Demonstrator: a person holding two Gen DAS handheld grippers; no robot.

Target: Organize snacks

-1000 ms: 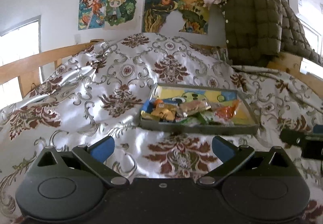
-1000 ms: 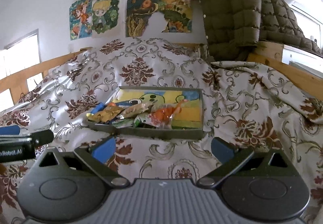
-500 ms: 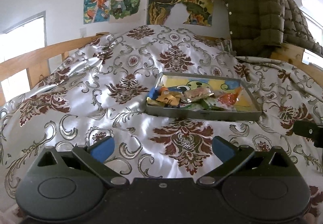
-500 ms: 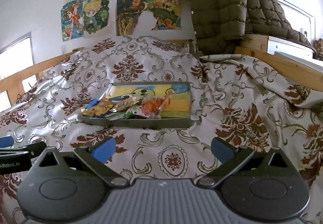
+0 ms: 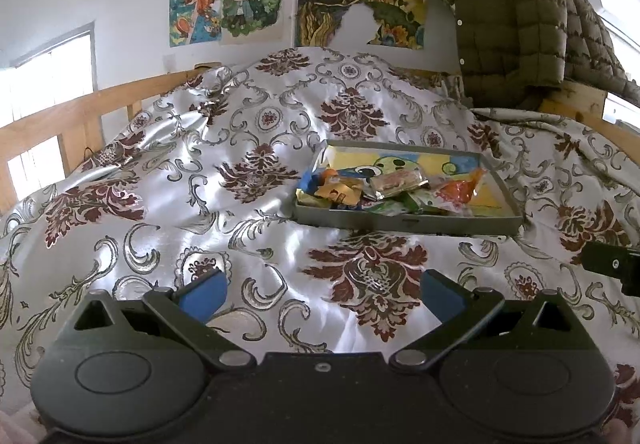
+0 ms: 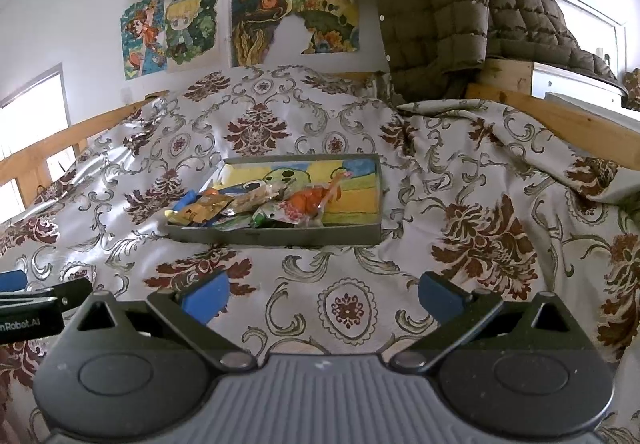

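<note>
Snacks (image 5: 384, 190): heaped loose in shallow grey tray (image 5: 404, 222), on bed with patterned satin bedspread (image 5: 256, 244).

Left hand-held gripper (image 5: 320, 290): fingers spread wide, nothing between blue pads (image 5: 202, 294), held low over bedspread, well short of tray. Right hand-held gripper (image 6: 322, 290): likewise spread and empty, pointed at tray from slightly right of it. Both aimed at tray front wall, presumably for a clear sight of the contents.

Tray: long axis across both views, near wall facing the grippers, floor bearing a cartoon print. Packets crowded toward the left and near part of tray; right and far part of floor mostly bare. Packets overlapping at mixed angles, no common direction; orange packet (image 6: 310, 200) running diagonally up to the right, silvery bar packet (image 5: 396, 180) lying roughly along tray's long axis.

No packets seen on bedspread outside tray. Judgement: scene consistent either with snacks gathered in, or with a heap awaiting sorting; not settled.

Beyond: quilted jacket (image 6: 436, 4) hung at the headboard, drawings (image 5: 304, 0) on the wall.
</note>
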